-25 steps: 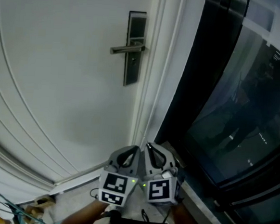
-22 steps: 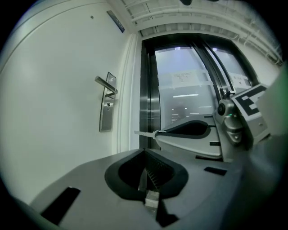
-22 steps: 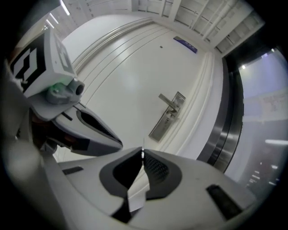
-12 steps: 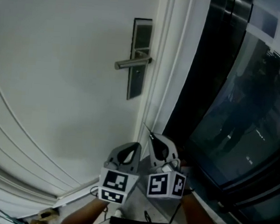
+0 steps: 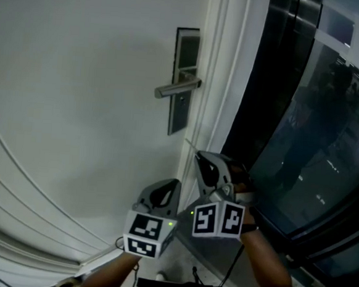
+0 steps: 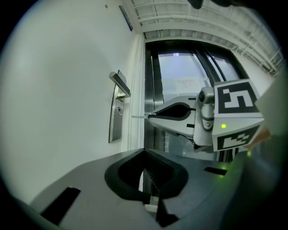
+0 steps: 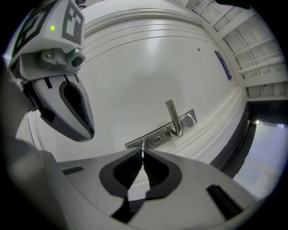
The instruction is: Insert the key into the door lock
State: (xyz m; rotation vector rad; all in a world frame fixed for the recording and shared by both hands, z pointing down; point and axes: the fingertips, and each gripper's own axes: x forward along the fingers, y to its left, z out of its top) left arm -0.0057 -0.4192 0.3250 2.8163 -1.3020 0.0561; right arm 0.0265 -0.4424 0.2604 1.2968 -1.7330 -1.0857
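Right tool (image 5: 198, 156) raised, key (image 5: 190, 145) pinched at tip (below lock plate (image 5: 183, 84))

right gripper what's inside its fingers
A thin key blade pokes out between the shut fingers of the right gripper, aimed toward the lock plate. The rest of the key is covered.

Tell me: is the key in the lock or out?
Out. The right tool holds the key, whose tip is apart from the lock.

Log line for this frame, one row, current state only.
phase: pre-insertion | right gripper: shut on key, aimed at lock plate | left gripper: shut, empty | key: not inserted
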